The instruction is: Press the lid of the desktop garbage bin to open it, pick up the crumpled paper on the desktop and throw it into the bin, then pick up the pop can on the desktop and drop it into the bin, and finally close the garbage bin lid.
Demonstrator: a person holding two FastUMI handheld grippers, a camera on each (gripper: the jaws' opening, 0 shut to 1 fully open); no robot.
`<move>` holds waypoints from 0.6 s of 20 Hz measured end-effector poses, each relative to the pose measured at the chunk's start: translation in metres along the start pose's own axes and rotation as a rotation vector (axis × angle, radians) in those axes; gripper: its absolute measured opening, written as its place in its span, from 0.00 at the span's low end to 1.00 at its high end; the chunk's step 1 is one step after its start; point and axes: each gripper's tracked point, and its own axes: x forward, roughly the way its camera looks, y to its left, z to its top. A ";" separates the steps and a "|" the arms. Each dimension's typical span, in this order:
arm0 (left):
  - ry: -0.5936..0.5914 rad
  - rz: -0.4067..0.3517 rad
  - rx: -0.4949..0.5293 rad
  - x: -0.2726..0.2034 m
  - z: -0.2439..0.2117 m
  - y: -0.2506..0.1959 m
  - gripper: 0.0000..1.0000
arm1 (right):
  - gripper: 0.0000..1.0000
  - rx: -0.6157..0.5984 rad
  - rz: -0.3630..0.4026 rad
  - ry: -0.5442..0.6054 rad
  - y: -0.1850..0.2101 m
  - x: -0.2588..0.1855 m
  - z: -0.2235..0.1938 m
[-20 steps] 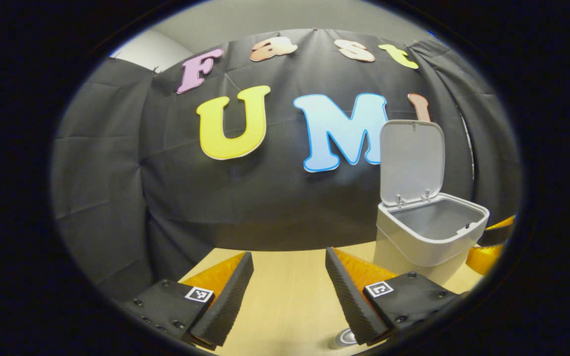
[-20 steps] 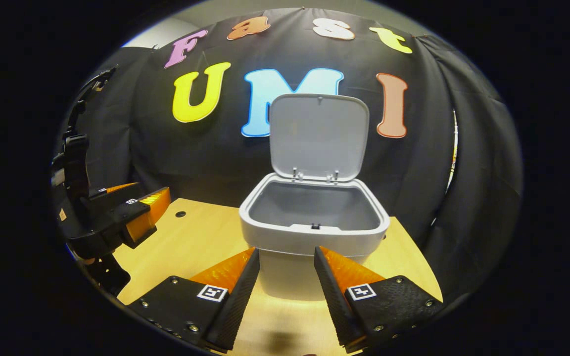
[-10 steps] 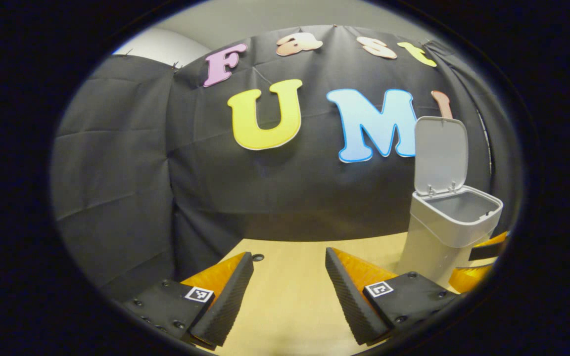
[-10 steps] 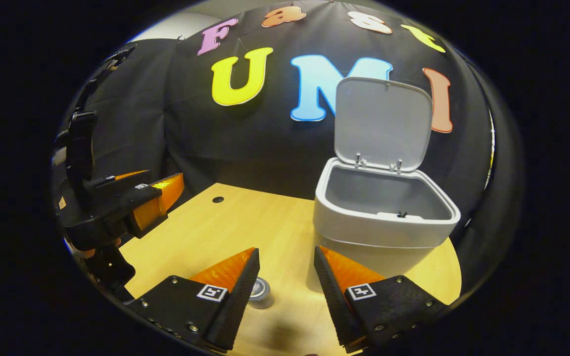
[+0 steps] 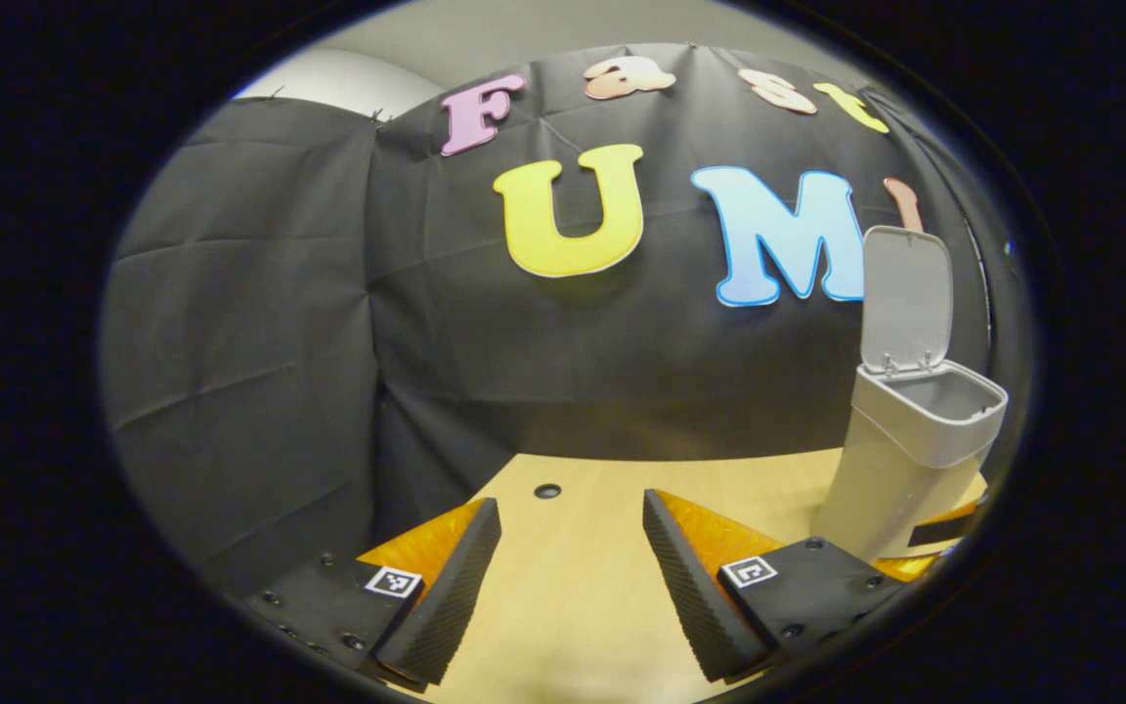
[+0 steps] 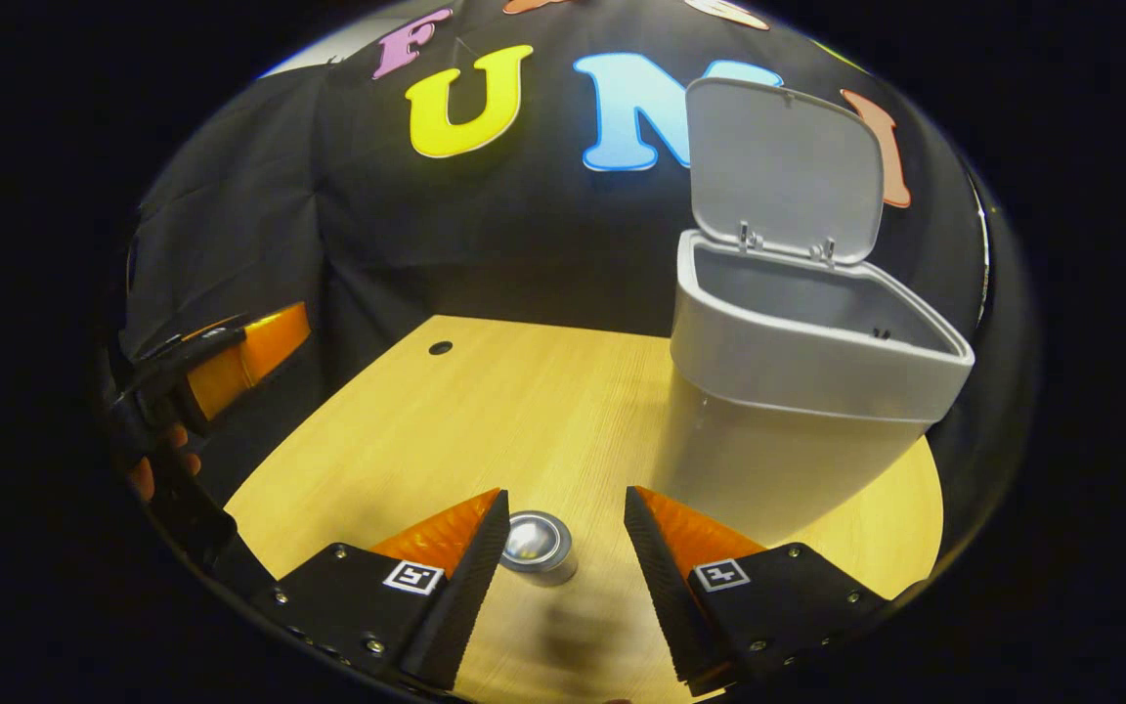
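Trouble looks likeliest at the pop can (image 6: 536,543), standing just ahead of the right gripper (image 6: 561,567) between its parted jaws (left gripper (image 5: 568,572) likewise apart, empty), since a finger clipping its rim could topple it beside the open bin (image 6: 798,391).

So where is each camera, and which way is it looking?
Left gripper view: rides on the left gripper, low over the desk, facing the cloth wall, bin at its right edge; own fingers open.
Right gripper view: rides on the right gripper, tilted down at the can between its open fingers; bin beside, left gripper and a hand far left.
Shared: bin, open lid, desk.
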 end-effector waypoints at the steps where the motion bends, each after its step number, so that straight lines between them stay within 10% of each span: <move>1: 0.006 0.003 -0.007 0.000 -0.003 0.002 0.95 | 0.78 0.008 -0.001 0.018 0.000 0.003 -0.004; 12: 0.056 0.018 -0.035 0.007 -0.021 0.008 1.00 | 0.97 -0.005 0.047 0.180 0.013 0.023 -0.043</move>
